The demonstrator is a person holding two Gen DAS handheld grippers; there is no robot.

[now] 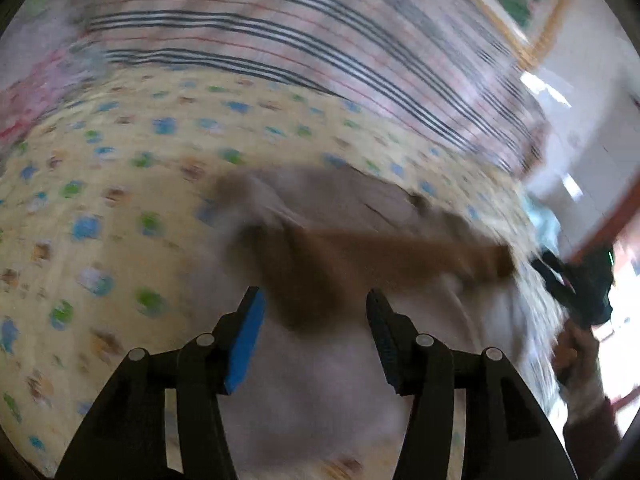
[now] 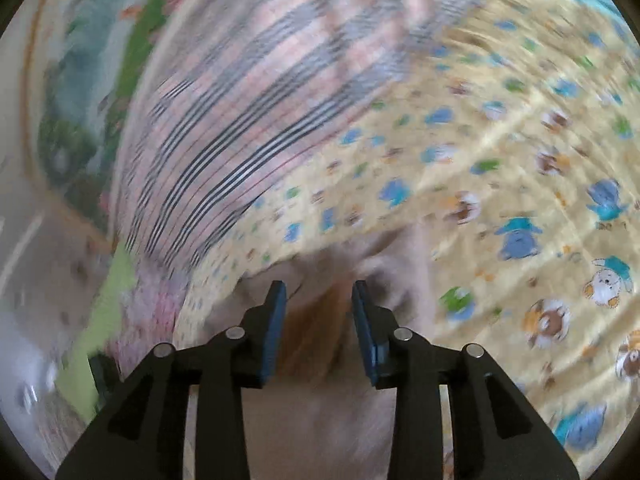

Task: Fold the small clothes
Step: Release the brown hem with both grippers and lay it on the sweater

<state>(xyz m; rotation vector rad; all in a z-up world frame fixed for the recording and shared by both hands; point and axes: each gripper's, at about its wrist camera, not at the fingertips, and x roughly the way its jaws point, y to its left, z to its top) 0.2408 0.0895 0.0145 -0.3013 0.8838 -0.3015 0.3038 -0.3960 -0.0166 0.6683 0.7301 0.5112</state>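
A small pale beige garment with a brown part (image 1: 340, 264) lies on the yellow cartoon-print sheet (image 1: 120, 184). Both views are blurred by motion. My left gripper (image 1: 316, 300) is open, its fingers over the garment's near part, with the brown patch between them. My right gripper (image 2: 319, 292) is open above the same garment (image 2: 320, 400), an orange-brown strip (image 2: 320, 332) showing between its fingers. The right gripper also shows in the left wrist view (image 1: 576, 284), held by a hand at the garment's right edge.
A pink blanket with black stripes (image 1: 280, 40) lies beyond the yellow sheet (image 2: 500, 160). A pink and green cloth (image 2: 132, 320) lies at the bed's left edge in the right wrist view. White floor and a wooden frame (image 1: 600, 220) lie to the right.
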